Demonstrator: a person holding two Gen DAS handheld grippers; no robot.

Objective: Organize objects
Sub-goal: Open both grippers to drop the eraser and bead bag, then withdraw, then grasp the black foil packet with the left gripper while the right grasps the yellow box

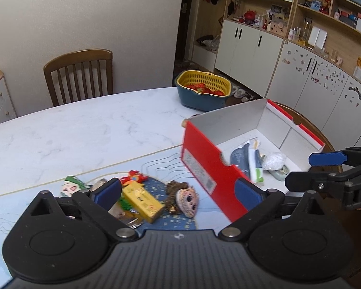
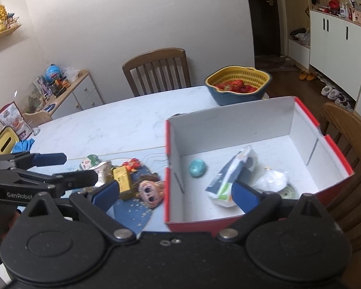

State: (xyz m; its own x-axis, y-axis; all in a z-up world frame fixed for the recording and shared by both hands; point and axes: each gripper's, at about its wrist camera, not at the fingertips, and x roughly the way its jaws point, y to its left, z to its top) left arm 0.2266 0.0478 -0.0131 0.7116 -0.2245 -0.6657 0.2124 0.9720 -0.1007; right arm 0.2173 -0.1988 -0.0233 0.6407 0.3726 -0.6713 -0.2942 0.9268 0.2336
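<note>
A: Both tongs, left tongs (image 1: 178, 190) and right tongs (image 2: 175, 192), stand wide apart, holding nothing. What's next for the red box (image 2: 334, 159)?

B: The yellow carton (image 1: 143, 200), on the blue mat near the bench's front edge, beside the doll head (image 1: 187, 198). Probably light, stiff cardboard; pinch its long flat sides, gently, or it dents.

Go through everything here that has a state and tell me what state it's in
Red box: open, partly filled.
Pouch: lying inside the box.
Yellow carton: lying on the mat, outside the box.
Doll head: face up on the mat.
Left gripper: jaws open, empty.
Right gripper: jaws open, empty.
</note>
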